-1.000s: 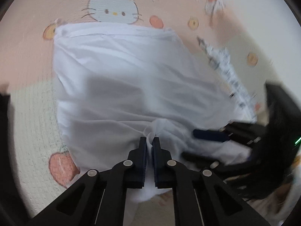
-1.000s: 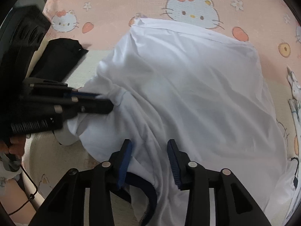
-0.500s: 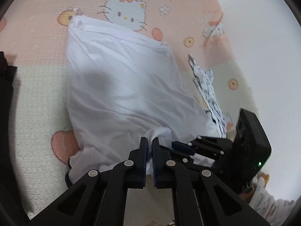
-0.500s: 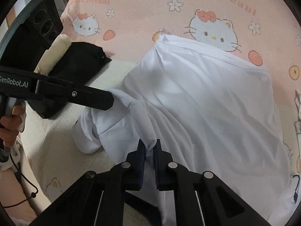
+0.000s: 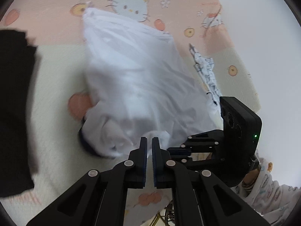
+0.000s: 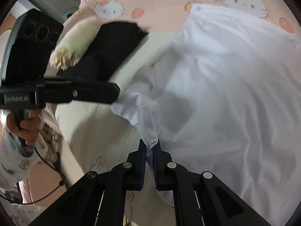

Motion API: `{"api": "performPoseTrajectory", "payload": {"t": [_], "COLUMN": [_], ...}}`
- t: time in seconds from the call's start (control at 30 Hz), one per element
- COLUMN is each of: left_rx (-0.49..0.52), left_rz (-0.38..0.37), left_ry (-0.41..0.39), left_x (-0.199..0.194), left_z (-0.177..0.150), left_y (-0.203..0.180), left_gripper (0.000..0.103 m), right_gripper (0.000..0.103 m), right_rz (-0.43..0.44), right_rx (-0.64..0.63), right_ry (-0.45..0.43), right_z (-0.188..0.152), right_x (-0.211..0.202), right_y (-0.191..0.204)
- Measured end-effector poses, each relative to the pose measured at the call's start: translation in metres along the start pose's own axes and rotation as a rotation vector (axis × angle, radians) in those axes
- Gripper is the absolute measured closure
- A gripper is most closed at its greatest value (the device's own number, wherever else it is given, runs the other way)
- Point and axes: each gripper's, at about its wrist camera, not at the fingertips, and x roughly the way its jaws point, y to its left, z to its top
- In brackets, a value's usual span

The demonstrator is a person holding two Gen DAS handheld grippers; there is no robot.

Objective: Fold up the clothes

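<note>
On the far left I see a black garment [image 5: 15, 113] folded flat on the bed [image 5: 56, 75], with a cream rolled cloth [image 6: 75, 41] lying on it in the right view. Neither is in my grip.

My left gripper [image 5: 149, 146] has its fingers drawn nearly together at the near edge of the white shirt [image 5: 135, 79]; from the right camera it looks pinched on a bunched corner, though blur keeps me from being certain.

The shirt lies spread across the pink cartoon blanket [image 5: 56, 18], its near end lifted and crumpled. I judge it light, soft and limp: it will sag and slide, so edges and corners are the places to hold, and both ends need tension to keep a crease straight.

My right gripper [image 6: 149, 148] is clamped on a twisted fold of the same hem. A patterned cloth [image 5: 207, 71] lies just beside the shirt. I see no containers.
</note>
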Motion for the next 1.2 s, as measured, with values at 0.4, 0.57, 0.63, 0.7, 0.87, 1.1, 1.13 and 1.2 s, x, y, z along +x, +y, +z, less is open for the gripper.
{"api": "performPoseTrajectory", "payload": {"t": [0.4, 0.57, 0.63, 0.7, 0.87, 1.1, 1.13, 1.2], "left_rx": [-0.071, -0.106, -0.129, -0.145, -0.188, -0.224, -0.223, -0.227], "left_rz": [0.004, 0.012, 0.014, -0.011, -0.026, -0.018, -0.013, -0.010], "left_ry": [-0.039, -0.017, 0.002, -0.003, -0.009, -0.010, -0.005, 0.005], "left_x": [-0.013, -0.007, -0.003, -0.001, 0.002, 0.005, 0.007, 0.010], "left_z": [-0.033, -0.031, -0.030, -0.030, -0.026, -0.017, -0.014, -0.010], "left_y": [0.015, 0.019, 0.023, 0.024, 0.031, 0.039, 0.040, 0.043], "left_gripper": [0.098, 0.075, 0.035, 0.028, 0.028, 0.028, 0.028, 0.028], "right_gripper": [0.098, 0.098, 0.098, 0.097, 0.058, 0.050, 0.050, 0.050], "right_rz": [-0.034, -0.093, -0.124, -0.159, -0.240, -0.249, -0.251, -0.254], "right_rx": [-0.010, -0.025, -0.007, -0.001, -0.006, 0.064, 0.061, 0.055], "right_ry": [0.129, 0.185, 0.184, 0.174, 0.121, 0.039, 0.042, 0.048], "right_z": [-0.021, -0.031, -0.032, -0.031, -0.026, -0.015, -0.013, -0.010], "right_x": [0.028, 0.030, 0.028, 0.022, 0.001, -0.015, -0.012, -0.006], "right_y": [0.027, 0.035, 0.037, 0.040, 0.050, 0.050, 0.050, 0.050]}}
